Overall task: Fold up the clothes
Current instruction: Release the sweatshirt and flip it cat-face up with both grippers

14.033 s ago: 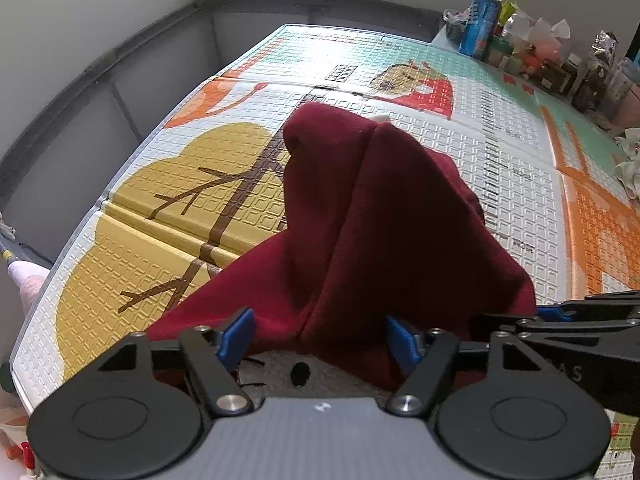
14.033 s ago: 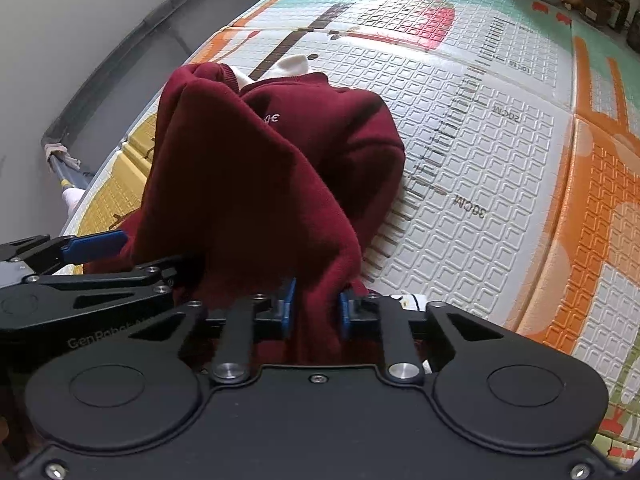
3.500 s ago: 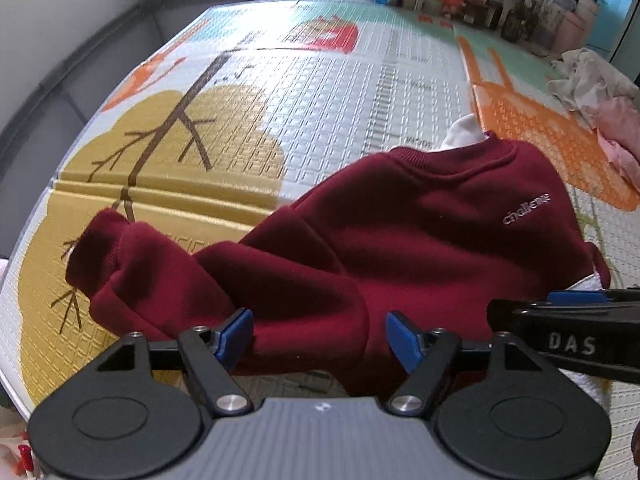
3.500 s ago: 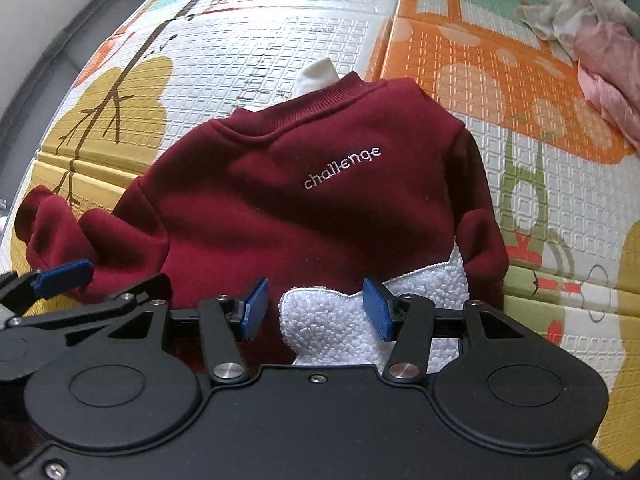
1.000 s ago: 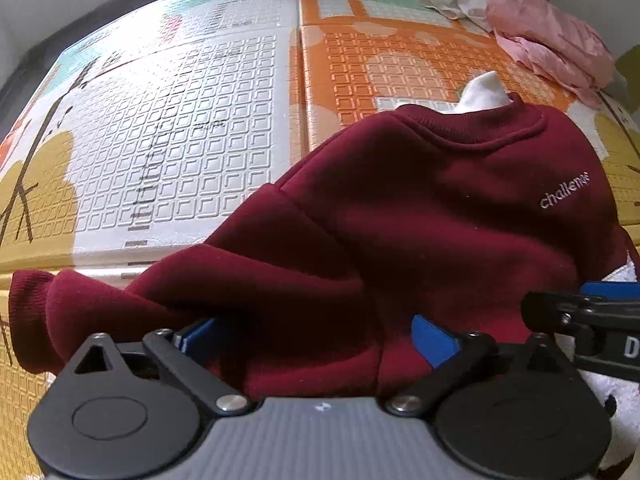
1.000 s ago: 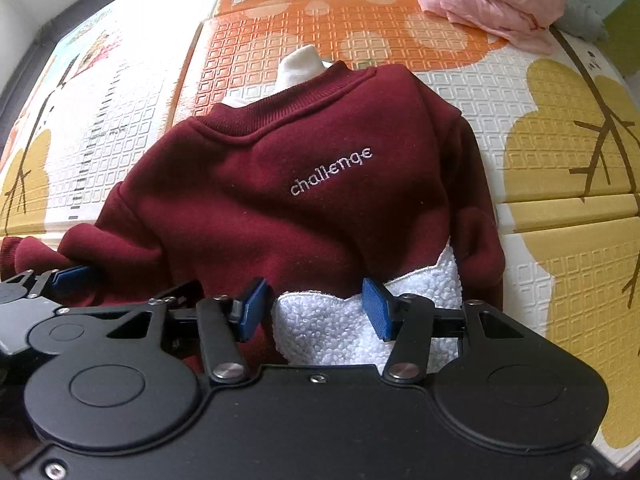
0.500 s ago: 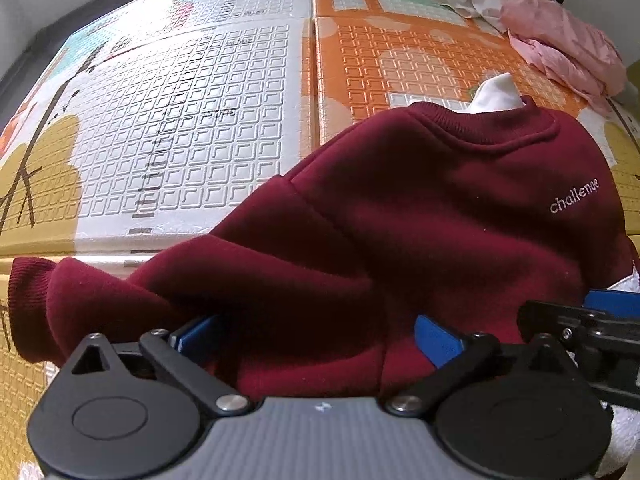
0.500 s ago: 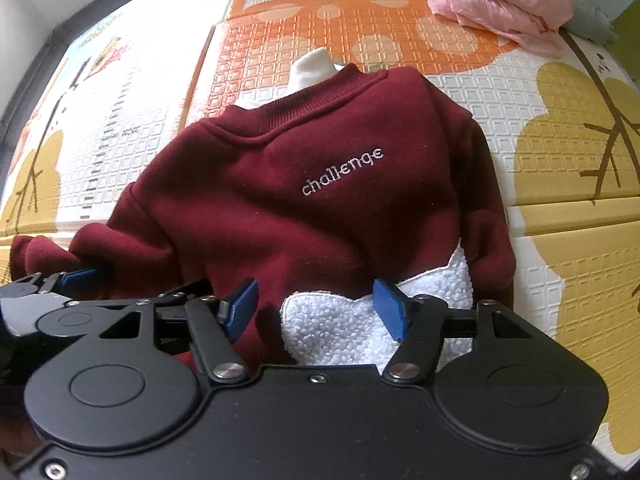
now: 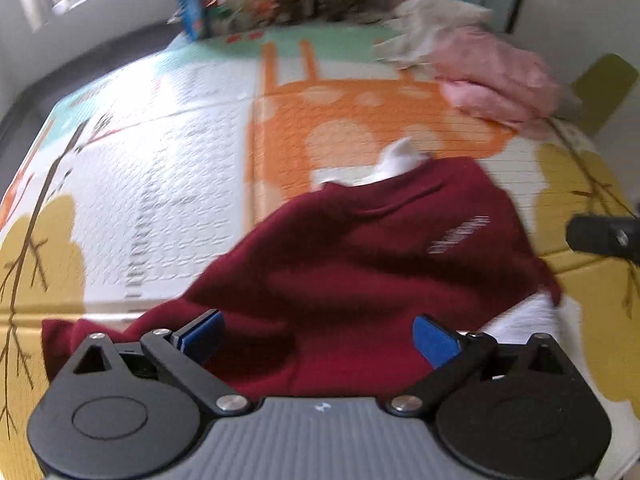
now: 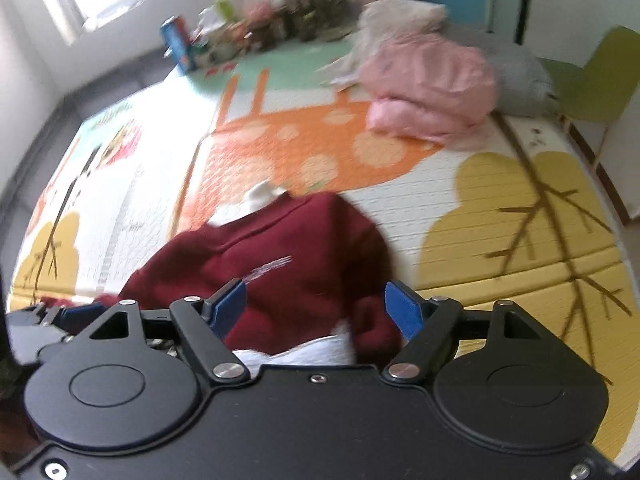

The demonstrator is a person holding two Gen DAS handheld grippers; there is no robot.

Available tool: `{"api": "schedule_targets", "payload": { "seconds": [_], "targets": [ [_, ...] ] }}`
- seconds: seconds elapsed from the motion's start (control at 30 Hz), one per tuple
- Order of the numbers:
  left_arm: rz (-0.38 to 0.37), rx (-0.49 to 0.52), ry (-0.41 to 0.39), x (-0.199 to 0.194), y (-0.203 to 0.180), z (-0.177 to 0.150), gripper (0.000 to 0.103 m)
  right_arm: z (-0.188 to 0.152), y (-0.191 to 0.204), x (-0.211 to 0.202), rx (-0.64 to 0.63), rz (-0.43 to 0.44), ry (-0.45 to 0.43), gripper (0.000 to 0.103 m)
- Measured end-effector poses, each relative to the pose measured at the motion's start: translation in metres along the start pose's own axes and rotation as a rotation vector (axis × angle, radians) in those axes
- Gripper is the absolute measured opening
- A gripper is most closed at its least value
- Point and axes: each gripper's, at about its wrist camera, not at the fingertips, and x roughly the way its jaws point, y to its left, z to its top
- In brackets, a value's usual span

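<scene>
Maroon fleece sweatshirt (image 10: 280,268) lying on patterned foam play mat (image 10: 500,208), right gripper (image 10: 316,310) jaws just widening, clear of cloth, left gripper (image 9: 318,336) jaws gaping apart, pink clothes (image 10: 428,88) far right.

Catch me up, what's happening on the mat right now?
A person is folding clothes with handheld tongs. A maroon sweatshirt lies spread face up on the play mat, a sleeve trailing off to the picture's left. The right tongs have just been opening and stand wide with nothing gripped; the left tongs are open too, above the hem. A pile of pink clothes waits at the far end of the mat.
</scene>
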Motion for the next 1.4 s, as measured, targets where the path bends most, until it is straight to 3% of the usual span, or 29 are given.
{"api": "schedule_targets", "payload": {
  "seconds": [0.07, 0.27, 0.7, 0.93, 1.2, 1.3, 1.33, 1.4],
  "targets": [
    [-0.032, 0.043, 0.005, -0.004, -0.016, -0.002, 0.102, -0.002, -0.022, -0.002, 0.045, 0.001, 0.014, 0.075],
    [-0.109, 0.162, 0.039, -0.006, -0.056, -0.014, 0.102, -0.019, -0.074, -0.001, 0.137, 0.008, 0.075, 0.060],
    [-0.258, 0.372, 0.084, -0.010, -0.098, -0.055, 0.099, -0.080, -0.085, 0.012, 0.106, 0.047, 0.195, 0.051],
    [-0.238, 0.439, 0.120, -0.002, -0.099, -0.073, 0.093, -0.105, -0.082, 0.026, 0.121, 0.072, 0.263, 0.048],
    [-0.222, 0.488, 0.099, -0.001, -0.100, -0.083, 0.088, -0.114, -0.078, 0.032, 0.140, 0.093, 0.285, 0.046],
    [-0.211, 0.498, 0.090, 0.000, -0.101, -0.086, 0.078, -0.116, -0.076, 0.034, 0.141, 0.094, 0.290, 0.046],
    [-0.199, 0.501, 0.087, 0.001, -0.101, -0.086, 0.069, -0.116, -0.075, 0.035, 0.144, 0.096, 0.290, 0.046],
    [-0.185, 0.497, 0.084, 0.001, -0.099, -0.085, 0.061, -0.116, -0.074, 0.036, 0.149, 0.100, 0.291, 0.046]
  ]
}}
